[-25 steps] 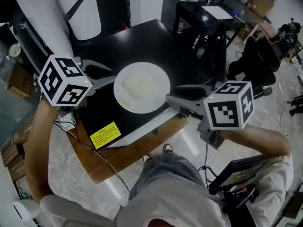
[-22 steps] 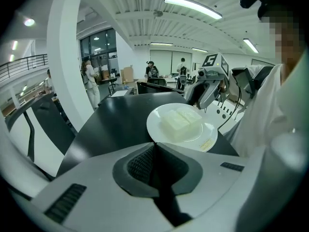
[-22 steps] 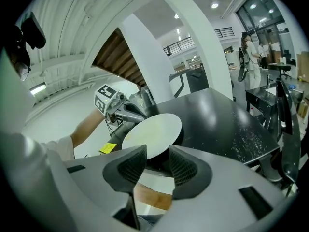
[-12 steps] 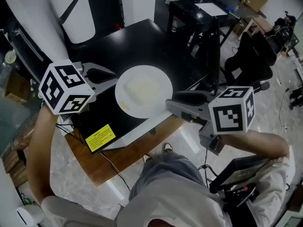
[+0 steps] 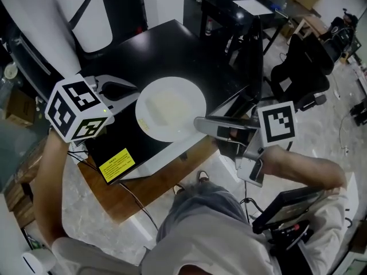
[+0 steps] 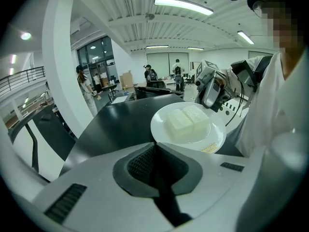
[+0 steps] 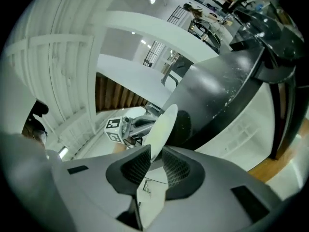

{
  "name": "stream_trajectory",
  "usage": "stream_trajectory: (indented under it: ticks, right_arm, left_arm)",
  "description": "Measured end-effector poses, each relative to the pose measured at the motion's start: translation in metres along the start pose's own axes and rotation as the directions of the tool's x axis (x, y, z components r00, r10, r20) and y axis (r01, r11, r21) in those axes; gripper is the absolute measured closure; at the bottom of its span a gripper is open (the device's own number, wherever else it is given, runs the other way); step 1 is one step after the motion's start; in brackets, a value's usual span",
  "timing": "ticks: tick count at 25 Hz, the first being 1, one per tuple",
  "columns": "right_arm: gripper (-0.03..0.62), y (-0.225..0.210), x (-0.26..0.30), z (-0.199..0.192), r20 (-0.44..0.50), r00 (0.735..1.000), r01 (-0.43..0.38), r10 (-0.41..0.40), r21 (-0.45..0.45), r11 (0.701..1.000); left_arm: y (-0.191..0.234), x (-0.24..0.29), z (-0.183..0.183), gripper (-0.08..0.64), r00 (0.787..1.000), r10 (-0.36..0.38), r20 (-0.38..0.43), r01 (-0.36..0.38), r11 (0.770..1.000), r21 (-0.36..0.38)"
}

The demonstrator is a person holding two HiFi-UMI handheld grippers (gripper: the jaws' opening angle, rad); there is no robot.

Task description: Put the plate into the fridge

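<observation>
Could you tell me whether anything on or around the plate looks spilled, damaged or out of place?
Nothing is spilled or broken. The white plate lies flat on the black surface with two pale blocks on it. The only blemish is a small yellowish mark on its rim.

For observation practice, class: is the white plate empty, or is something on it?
Not empty: two pale blocks lie side by side on the white plate.

White round plate, flat on black surface, centre of frame. Carries two pale square blocks side by side. Small yellowish smear near rim.
</observation>
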State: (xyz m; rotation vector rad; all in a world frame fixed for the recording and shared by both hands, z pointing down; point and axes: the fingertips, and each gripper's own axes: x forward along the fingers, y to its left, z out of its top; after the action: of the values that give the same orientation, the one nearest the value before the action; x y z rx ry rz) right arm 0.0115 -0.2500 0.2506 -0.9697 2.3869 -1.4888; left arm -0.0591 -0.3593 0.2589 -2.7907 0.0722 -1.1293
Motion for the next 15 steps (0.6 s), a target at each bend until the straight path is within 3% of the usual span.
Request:
stream_trajectory:
  ticks: [5,12,15]
  right_arm:
    - [0.523,0.012,0.007,0.000,0.024,0.994,-0.108,0.106,0.062,0.992]
    - [0.523,0.016,0.011,-0.006,0.059,0.981,-0.190,0.183,0.173,0.966]
    - [0.532,0.019,0.012,-0.002,0.065,0.983,-0.181,0.172,0.168,0.969]
  left_arm:
    - [-0.001,-0.005,-0.002,0.537,0.999,0.026,0.030,-0.026,1.000,-0.004]
    - [-0.003,-0.006,0.002,0.541,0.998,0.048,0.035,-0.047,0.999,-0.018]
    - [0.001,-0.011,0.005,0.541,0.998,0.049,0.044,-0.048,0.999,-0.024]
